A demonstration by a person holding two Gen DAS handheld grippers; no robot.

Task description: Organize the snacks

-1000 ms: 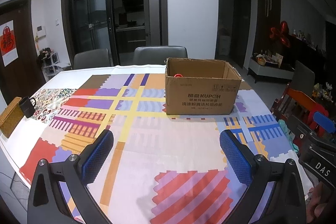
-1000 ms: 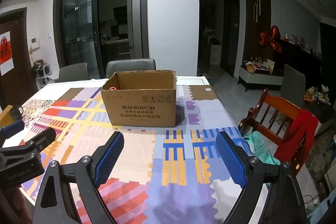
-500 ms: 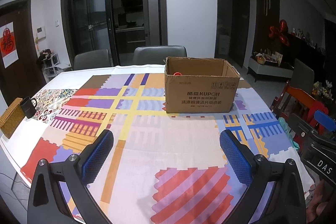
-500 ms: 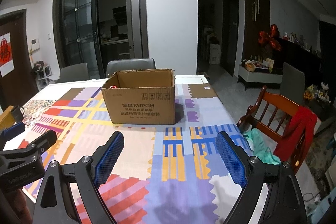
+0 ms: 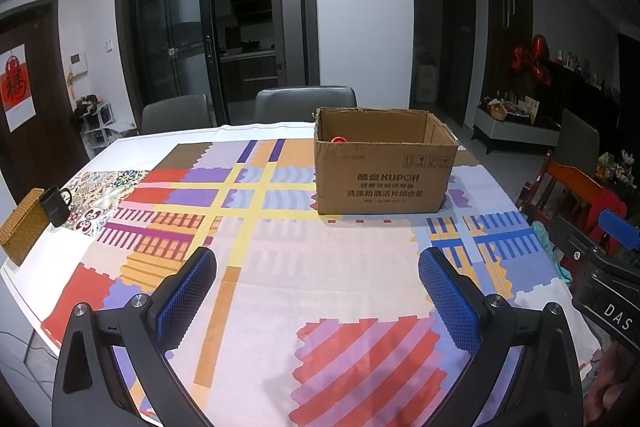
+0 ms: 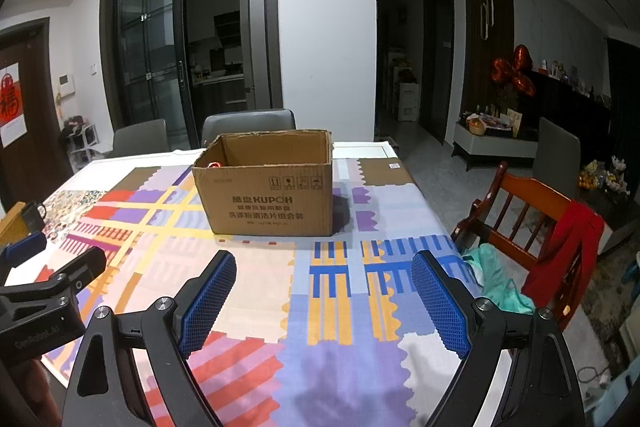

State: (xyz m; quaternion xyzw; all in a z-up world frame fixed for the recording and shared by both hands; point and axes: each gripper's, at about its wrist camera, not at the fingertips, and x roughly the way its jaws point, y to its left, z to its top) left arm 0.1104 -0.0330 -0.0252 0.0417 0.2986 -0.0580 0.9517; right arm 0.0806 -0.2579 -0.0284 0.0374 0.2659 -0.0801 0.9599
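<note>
dim indoor light, sharp, fisheye-bent edges

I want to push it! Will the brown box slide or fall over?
The box would probably slide, not tip: it sits wide and low on the flat cloth. It likely feels light, since it looks nearly empty. Its open cardboard walls may bend if squeezed.

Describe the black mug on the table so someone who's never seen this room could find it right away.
Start at the long table with the colourful patchwork tablecloth and go to its far left edge, well away from the cardboard box. There a black mug stands upright beside a woven tan box. It is the only dark, handled cup there.
</note>
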